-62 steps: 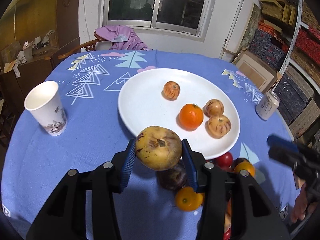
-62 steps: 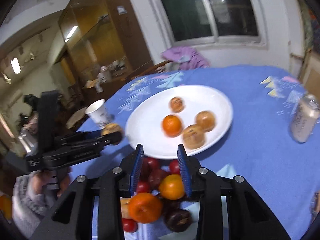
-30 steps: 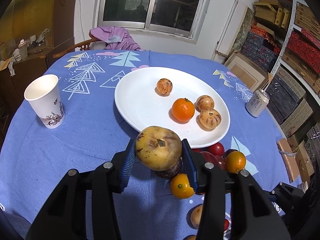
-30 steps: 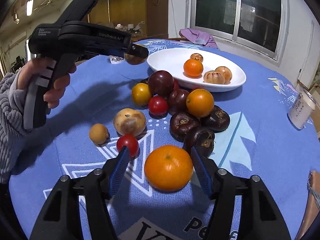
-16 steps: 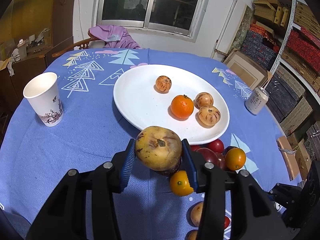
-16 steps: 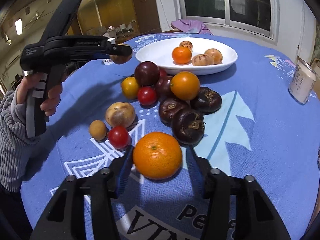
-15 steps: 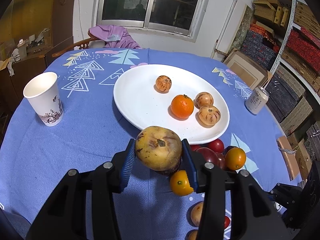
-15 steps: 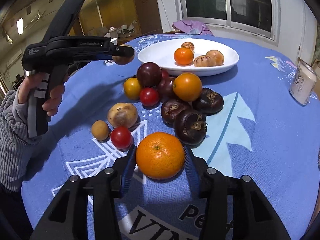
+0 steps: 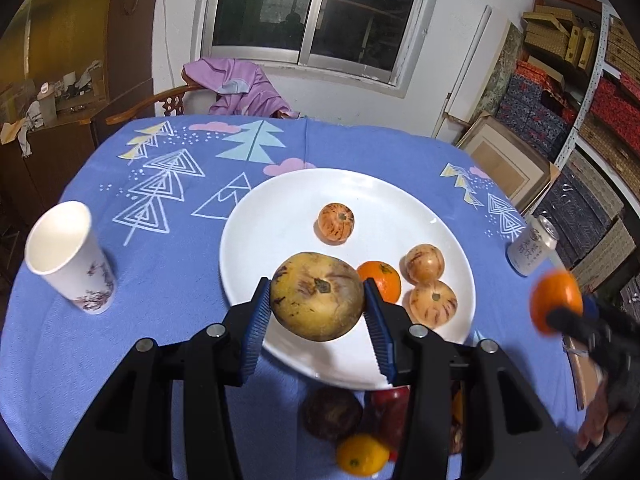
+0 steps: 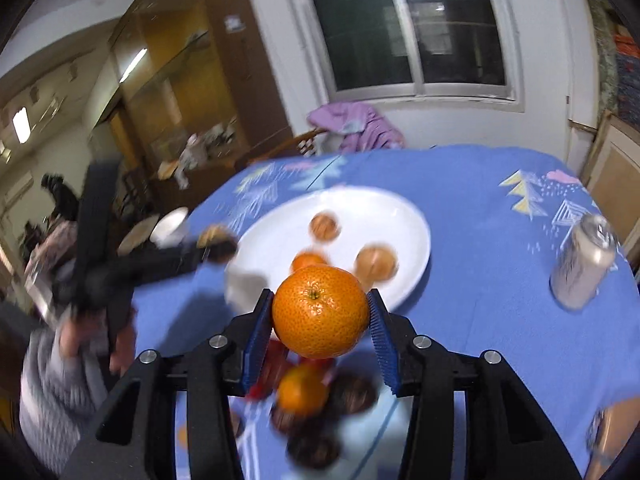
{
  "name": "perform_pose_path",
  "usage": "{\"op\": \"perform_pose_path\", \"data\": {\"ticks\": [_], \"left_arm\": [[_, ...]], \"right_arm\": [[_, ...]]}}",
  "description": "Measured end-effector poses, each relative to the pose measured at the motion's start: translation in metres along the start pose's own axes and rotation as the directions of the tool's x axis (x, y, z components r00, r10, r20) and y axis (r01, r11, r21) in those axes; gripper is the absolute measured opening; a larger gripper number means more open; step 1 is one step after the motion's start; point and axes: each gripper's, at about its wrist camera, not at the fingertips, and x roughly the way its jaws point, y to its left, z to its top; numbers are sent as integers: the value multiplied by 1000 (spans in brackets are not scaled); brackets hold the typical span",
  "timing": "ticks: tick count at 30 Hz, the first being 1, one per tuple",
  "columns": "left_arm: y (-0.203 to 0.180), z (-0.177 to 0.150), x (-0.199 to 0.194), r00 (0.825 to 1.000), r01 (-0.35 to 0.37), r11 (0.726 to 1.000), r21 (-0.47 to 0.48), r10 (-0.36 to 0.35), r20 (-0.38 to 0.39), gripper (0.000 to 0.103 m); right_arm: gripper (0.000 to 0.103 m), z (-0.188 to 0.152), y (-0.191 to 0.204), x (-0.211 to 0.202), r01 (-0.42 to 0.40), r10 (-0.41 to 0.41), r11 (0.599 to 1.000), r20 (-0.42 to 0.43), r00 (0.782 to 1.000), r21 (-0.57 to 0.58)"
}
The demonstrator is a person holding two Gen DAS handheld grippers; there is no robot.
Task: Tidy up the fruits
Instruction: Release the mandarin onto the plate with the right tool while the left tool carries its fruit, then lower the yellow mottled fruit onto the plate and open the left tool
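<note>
**Both grippers loaded over the blue table**

Fingers (image 9: 256,320) of the left gripper (image 9: 317,322) are clamped on a yellow-brown fruit (image 9: 317,296), speckled with dark marks, which hangs above the near rim of the white plate (image 9: 272,240). Far left on the blue tablecloth (image 9: 160,280) stands a paper cup (image 9: 70,258), well apart from the plate. On the plate lie four pieces — a striped fruit (image 9: 336,223) alone toward the back, a small orange (image 9: 382,280) partly hidden behind the gripper's right finger, and two pale striped fruits (image 9: 428,284) touching each other at the right side. Just below the plate's near edge, between the gripper's arms, sits a blurred heap of dark, red and yellow fruits (image 9: 352,432).

Further right, the right gripper (image 10: 320,322) pinches a large orange (image 10: 320,311) between its blue pads, lifted clear of the cloth with the heap beneath it. A drinks can (image 10: 582,264) stands at the table's right edge — well away from the plate.
</note>
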Motion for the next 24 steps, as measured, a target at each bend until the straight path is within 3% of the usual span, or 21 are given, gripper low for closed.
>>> {"op": "perform_pose_path", "data": {"ticks": [7,12,16,20,24], "left_arm": [[-1,-2,47,997,-18,999,33,21,-77,45],[2,3,56,997,-18,999,34,20,-69,50],[-5,6,58,999,-22,998,57,25,-47,66],[-11,5,55,999,-29,996,84,32,-39,66],[-8,9,31,1000,-26,998,56,26,-3,66]], "right_arm": [[47,38,-28,95,27,-22,994,-43,999,102],[47,41,-39,141,48,-37,994,-117,992,94],[49,34,-41,144,43,-30,995,-134,991,93],[49,34,-46,134,30,-16,991,-105,994,133],[50,37,-37,96,-4,9,990,-37,999,139]]}}
